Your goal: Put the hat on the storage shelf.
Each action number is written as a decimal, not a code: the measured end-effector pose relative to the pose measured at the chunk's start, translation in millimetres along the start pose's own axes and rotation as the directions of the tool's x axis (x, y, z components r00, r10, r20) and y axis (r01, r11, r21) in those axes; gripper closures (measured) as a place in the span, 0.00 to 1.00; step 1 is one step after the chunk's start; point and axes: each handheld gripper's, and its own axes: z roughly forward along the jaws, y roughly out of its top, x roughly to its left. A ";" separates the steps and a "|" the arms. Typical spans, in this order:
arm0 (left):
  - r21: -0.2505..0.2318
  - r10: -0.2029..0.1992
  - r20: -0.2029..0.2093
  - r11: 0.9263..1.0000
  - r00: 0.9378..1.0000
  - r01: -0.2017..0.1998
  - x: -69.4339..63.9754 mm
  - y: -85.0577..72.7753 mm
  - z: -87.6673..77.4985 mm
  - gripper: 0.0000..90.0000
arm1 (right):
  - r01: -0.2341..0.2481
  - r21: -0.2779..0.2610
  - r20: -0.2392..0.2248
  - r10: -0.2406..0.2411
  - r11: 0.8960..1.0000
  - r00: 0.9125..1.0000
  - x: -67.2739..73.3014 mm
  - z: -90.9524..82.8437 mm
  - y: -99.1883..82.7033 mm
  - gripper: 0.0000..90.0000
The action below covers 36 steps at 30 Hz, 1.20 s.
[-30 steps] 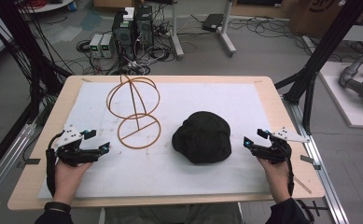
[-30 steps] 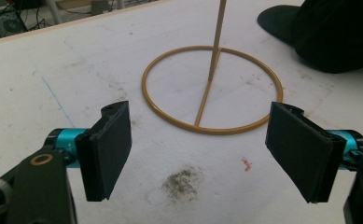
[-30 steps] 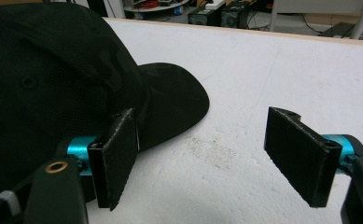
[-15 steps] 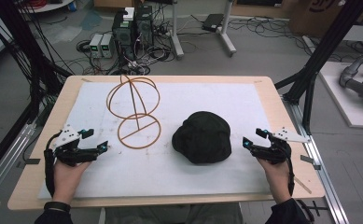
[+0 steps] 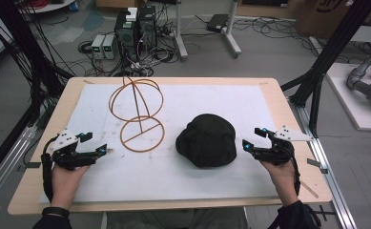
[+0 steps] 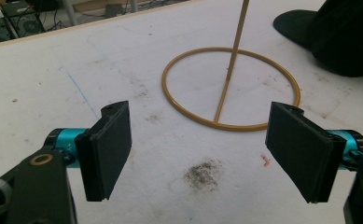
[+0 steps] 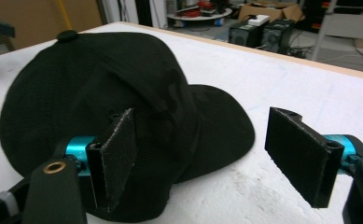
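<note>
On the near left of the white-covered table [image 5: 269, 109], the left gripper [image 5: 99, 151] rests low in the person's hand with its jaws spread wide and nothing between them, aimed toward the wire stand [image 5: 138, 112]. That stand is a thin orange-brown frame: a flat ring base lying on the sheet, an upright rod, and round hoops above it. It looks light and stiff, and I'd guess it tips easily if nudged. To its right, about mid-table, sits the black cap [image 5: 207, 140], crown up, its brim [image 7: 226, 126] lying flat on the sheet. It is soft cloth, light, and the crown would likely cave in under a pinch; the stiffer brim, or its edge, seems the surest place to take hold. On the near right, the right gripper [image 5: 246, 144] is likewise wide open and empty, its tips just beside the cap but not touching it. No label or writing can be read on cap, stand or table.
</note>
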 end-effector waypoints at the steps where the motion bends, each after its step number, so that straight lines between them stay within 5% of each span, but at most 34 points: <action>1: -0.001 -0.001 -0.001 1.000 1.000 0.001 0.0 0.0 0.6 0.25 | 0.017 0.010 -0.025 -0.016 1.000 1.000 2.3 3.0 2.3 0.28; 7: -0.002 0.000 0.001 1.000 1.000 0.000 -0.4 0.0 1.7 0.25 | 0.058 0.028 -0.088 -0.056 0.998 0.995 11.0 13.4 8.6 0.32; 15: 0.010 0.005 0.002 1.000 1.000 -0.005 -1.4 -0.5 2.9 0.25 | 0.065 0.065 -0.097 -0.058 0.996 0.994 8.3 24.5 13.8 0.42; 27: 0.021 0.005 0.011 1.000 1.000 -0.005 -3.2 -1.0 5.9 0.26 | 0.152 0.137 -0.132 -0.134 0.979 0.982 9.9 43.2 17.2 0.58; 30: 0.022 0.005 0.013 1.000 1.000 -0.005 -3.5 -1.1 6.5 0.26 | 0.183 0.150 -0.164 -0.158 0.972 0.974 11.6 48.1 18.4 0.68; 36: 0.023 0.005 0.016 1.000 1.000 -0.006 -3.9 -1.2 7.0 0.26 | 0.199 0.160 -0.165 -0.172 0.967 0.971 12.2 49.5 19.1 0.82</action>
